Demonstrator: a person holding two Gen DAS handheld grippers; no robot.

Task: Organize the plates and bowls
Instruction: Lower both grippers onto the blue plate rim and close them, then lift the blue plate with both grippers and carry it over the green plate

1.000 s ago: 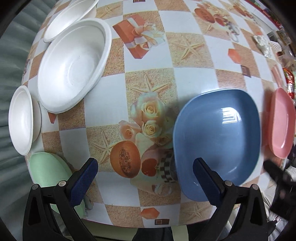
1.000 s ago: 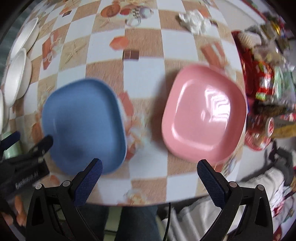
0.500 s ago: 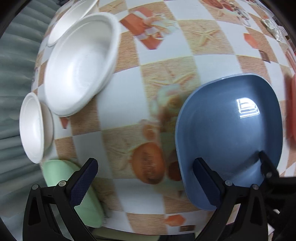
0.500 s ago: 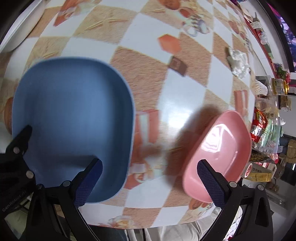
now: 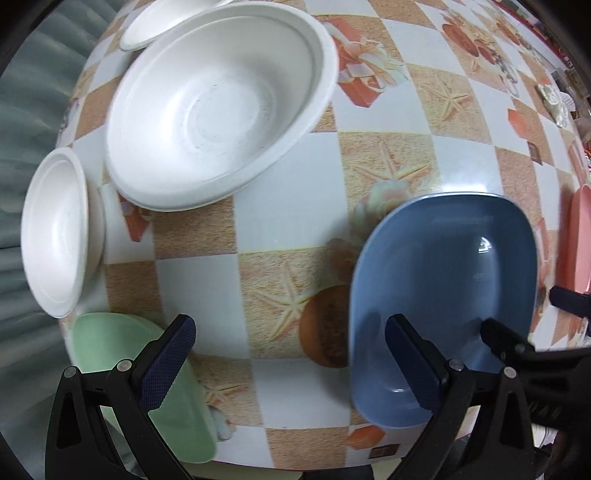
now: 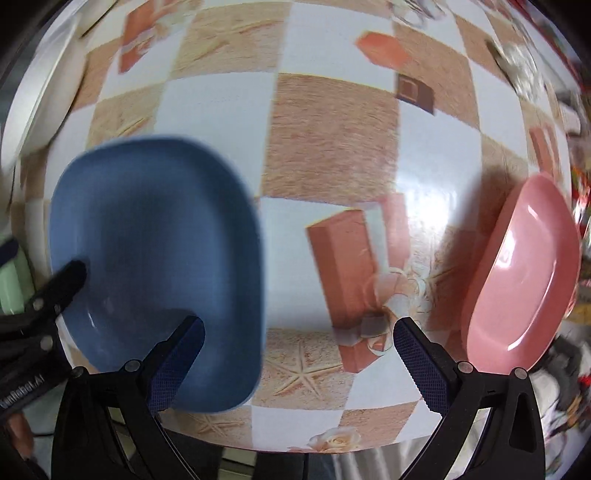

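Left wrist view: the left gripper (image 5: pixel 291 363) has its jaws wide open and holds nothing. One jaw sits over the blue plate (image 5: pixel 447 295) at the lower right of the frame; the other sits over the green plate (image 5: pixel 110 343) at the lower left. The big white bowl (image 5: pixel 218 107) fills the upper left, with a small white bowl (image 5: pixel 55 229) at the left edge and one more white bowl (image 5: pixel 166 22) at the top. All rest on the checkered counter (image 5: pixel 295 229). The white bowls look like foam — very light and easy to dent, so squeeze softly and take them by the rim. The blue plate looks like hard, shiny plastic, stiff but slippery. Its raised edge is the best place to pinch.

Right wrist view: the right gripper (image 6: pixel 297 350) also has its jaws wide open, with nothing in them. Its left jaw hangs over the near edge of the blue plate (image 6: pixel 155 236), at the lower left of the frame. The pink plate (image 6: pixel 524 277) is at the right edge — well apart from the blue one. It looks like the same smooth plastic, so I think the two would stack well.
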